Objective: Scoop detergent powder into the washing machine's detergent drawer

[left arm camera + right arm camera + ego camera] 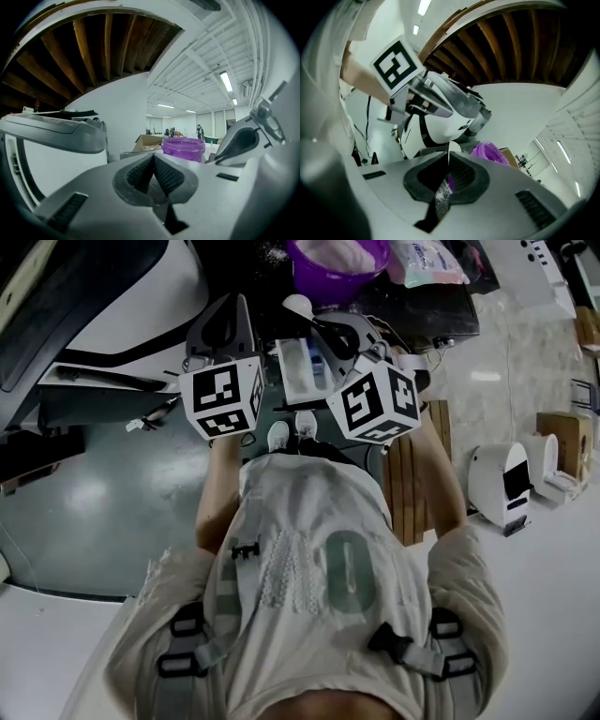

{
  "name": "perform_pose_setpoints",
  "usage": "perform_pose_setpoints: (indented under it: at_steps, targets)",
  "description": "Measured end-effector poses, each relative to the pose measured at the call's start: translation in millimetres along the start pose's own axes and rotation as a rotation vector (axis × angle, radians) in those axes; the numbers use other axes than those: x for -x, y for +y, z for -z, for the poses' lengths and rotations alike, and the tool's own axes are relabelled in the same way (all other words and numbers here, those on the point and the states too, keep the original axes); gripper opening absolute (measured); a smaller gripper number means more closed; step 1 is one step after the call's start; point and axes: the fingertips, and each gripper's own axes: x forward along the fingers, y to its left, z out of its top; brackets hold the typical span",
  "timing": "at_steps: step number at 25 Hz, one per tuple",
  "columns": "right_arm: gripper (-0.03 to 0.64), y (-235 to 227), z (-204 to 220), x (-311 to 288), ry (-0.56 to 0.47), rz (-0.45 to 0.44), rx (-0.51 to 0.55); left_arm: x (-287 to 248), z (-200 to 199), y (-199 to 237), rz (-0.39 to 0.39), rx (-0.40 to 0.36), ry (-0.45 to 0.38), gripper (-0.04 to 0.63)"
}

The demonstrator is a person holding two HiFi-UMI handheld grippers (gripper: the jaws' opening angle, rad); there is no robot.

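Head view: left gripper (236, 307) and right gripper (328, 332) were both out in front of the person, marker cubes facing up, close side by side. White detergent drawer (298, 371) sat between the two cubes, pulled open, long side running near to far. Purple tub (309, 279) stood further off, just beyond the drawer, with white powder (343, 251) in it. Small white scoop (298, 304) showed between tub and drawer, by the right gripper's tip. Plastic bag (427, 261) lay right of the tub. Washing machine (112, 315) body was on the left

Left gripper view: jaws were pinched together, pads meeting in a V, nothing between them. Some powder dust on the pads. Tub was ahead and slightly right, a cardboard box (146, 140) just left of it. Right gripper's body filled the right edge

Right gripper view: jaws were narrow, clamped on the scoop's thin white handle, seen edge-on and poking out past the tips. Powder grains stuck to the pads. Tub was just right of the tips, beyond them. Left gripper with its cube was up and left, held by a hand (363, 77). Couldn't tell whether the scoop carried any powder
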Motion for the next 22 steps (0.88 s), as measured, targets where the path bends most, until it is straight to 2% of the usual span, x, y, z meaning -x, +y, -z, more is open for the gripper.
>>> perform_pose_setpoints:
  at_steps: [4,7,10,13,18,22]
  targets:
    - [0.014,-38,-24,22,-0.106,0.065,-0.164,2,-22,-9,0.024,-0.025,-0.008,0.021]
    - [0.014,-69,-37,39,-0.204,0.124,-0.332,3,-44,-14,0.043,-0.055,-0.044,0.021]
    - [0.014,-95,-42,60,-0.312,0.190,-0.506,5,-65,-21,0.065,-0.073,-0.084,0.021]
    - [0.014,-111,-39,80,-0.393,0.265,-0.637,9,-80,-30,0.085,-0.083,-0.107,0.021]
    - [0.014,-125,-18,112,-0.460,0.436,-0.761,17,-94,-44,0.114,-0.096,-0.167,0.021]
    - [0.014,-119,-3,132,-0.493,0.542,-0.812,24,-95,-49,0.112,-0.109,-0.223,0.021]
